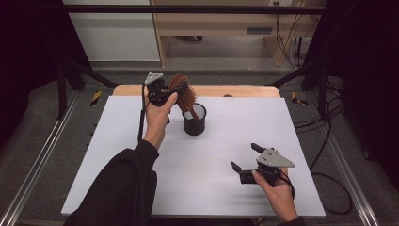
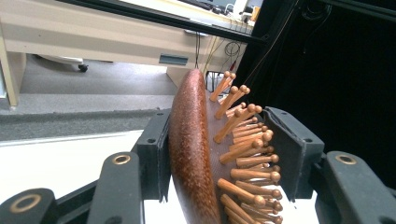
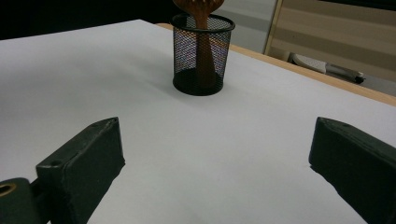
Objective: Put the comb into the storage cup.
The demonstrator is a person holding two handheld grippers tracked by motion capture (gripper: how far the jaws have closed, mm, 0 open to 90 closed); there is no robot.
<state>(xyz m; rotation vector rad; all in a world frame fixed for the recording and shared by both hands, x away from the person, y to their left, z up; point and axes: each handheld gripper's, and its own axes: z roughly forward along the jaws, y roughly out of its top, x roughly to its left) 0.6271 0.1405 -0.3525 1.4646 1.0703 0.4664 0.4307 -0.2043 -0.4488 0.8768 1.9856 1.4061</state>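
Left gripper [image 1: 165, 92] clamped the hairbrush [image 1: 183, 95] head between its jaws, handle down in the mesh cup [image 1: 194, 120]; right gripper [image 1: 245, 159] gaped wide, well apart

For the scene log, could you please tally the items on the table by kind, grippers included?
Hairbrush: 1
Mesh cup: 1
Left gripper: 1, shut on the hairbrush
Right gripper: 1, open
Total: 4
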